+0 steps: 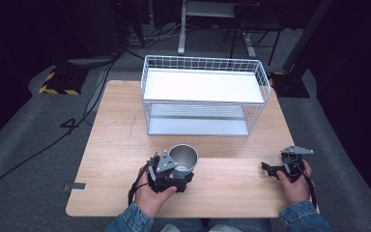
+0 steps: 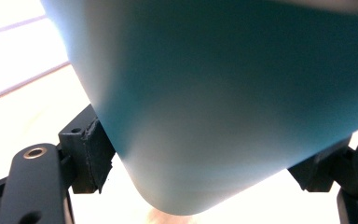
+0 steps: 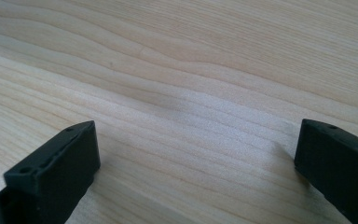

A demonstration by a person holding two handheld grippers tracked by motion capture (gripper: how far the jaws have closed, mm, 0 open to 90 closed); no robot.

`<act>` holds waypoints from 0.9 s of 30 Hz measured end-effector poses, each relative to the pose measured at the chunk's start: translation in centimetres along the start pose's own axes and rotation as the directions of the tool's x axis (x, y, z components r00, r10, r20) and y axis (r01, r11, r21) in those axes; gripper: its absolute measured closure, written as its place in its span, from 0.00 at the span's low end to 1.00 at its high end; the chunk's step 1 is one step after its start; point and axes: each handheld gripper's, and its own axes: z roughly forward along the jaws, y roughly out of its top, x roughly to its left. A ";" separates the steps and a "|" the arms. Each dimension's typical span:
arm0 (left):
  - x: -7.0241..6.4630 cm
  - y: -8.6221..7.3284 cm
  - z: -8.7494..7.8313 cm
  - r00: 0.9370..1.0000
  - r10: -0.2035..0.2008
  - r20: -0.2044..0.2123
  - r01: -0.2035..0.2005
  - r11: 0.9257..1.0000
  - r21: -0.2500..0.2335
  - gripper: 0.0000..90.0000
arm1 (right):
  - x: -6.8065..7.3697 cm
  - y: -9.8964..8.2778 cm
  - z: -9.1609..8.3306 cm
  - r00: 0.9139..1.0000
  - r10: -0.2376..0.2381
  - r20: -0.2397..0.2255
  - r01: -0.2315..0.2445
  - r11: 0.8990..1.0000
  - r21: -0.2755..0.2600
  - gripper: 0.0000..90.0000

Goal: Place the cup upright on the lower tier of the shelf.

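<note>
A: cup (image 1: 184,162) — teal outside, metal inside; looks rigid, light, smooth so likely slippery; best taken low on the wall.
B: where's it sit?
A: upright near the table (image 1: 116,145) front edge, before the wire rack (image 1: 204,94); left gripper (image 1: 181,180) jaws clamped on its sides.
B: right gripper (image 1: 270,169)?
A: jaws apart, nothing between; well off to the right.

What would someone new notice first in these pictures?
Probably the white wire rack with two shelves, standing at the far side of the wooden table. Next comes the teal cup with a shiny metal inside, upright near the front edge and gripped by the left tool. The right tool rests open on bare wood at the front right.
</note>
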 end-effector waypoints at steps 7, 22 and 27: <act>1.2 1.3 0.5 1.000 -0.008 -0.012 0.008 1.000 -0.012 0.24 | 0.0 0.0 0.0 1.000 0.000 0.000 0.000 1.000 0.000 0.00; 3.6 4.3 2.4 0.999 -0.030 -0.036 0.028 0.999 -0.037 0.24 | 0.0 0.0 0.0 1.000 0.002 0.003 -0.002 1.000 0.000 0.00; 4.4 5.0 3.4 0.998 -0.029 -0.061 0.027 0.999 -0.035 0.24 | 0.0 0.0 0.0 1.000 0.002 0.003 -0.002 1.000 0.000 0.00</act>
